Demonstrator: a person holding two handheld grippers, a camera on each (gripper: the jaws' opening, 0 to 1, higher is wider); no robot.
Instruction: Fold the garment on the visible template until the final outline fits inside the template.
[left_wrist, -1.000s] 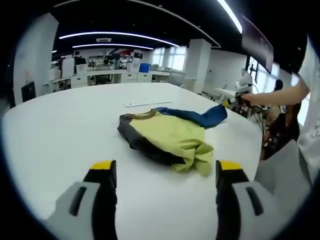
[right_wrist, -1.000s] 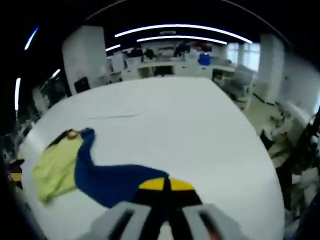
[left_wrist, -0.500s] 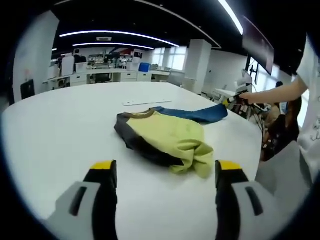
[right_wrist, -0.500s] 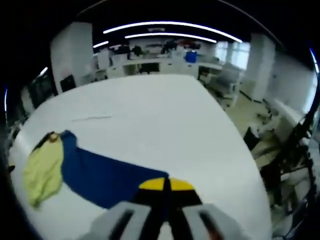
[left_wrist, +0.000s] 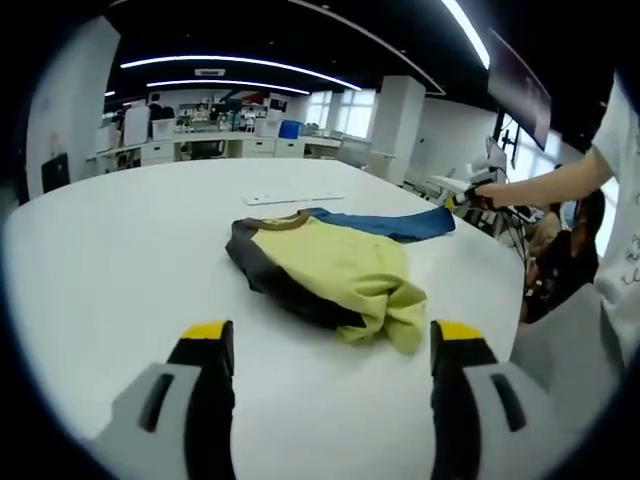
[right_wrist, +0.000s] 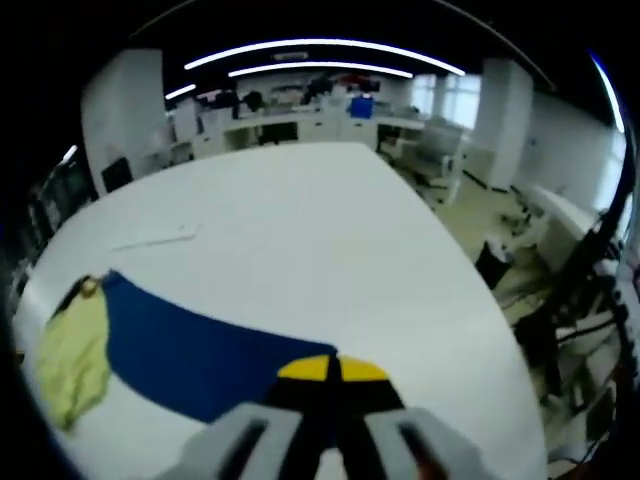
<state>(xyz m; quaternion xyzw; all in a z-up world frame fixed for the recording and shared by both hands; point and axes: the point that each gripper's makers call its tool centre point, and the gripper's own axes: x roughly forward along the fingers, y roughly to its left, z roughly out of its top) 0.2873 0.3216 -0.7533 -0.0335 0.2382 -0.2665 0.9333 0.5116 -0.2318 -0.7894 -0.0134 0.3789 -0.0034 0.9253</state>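
A wide white bench (left_wrist: 100, 250) is seen in an open office lit by ceiling strips. On it lies the garment (left_wrist: 335, 268), a yellow body bunched toward the left tongs (left_wrist: 325, 345), whose jaws are held wide apart with nothing between them. The blue sleeve (right_wrist: 200, 360) is stretched out long, away from the yellow body, its end clamped between the closed jaws of the right tongs (right_wrist: 333, 370).

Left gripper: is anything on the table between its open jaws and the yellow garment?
Nothing visible. Bare white table lies between the left gripper and the garment. The right gripper is already shut on the garment's blue sleeve, stretched out across the table.
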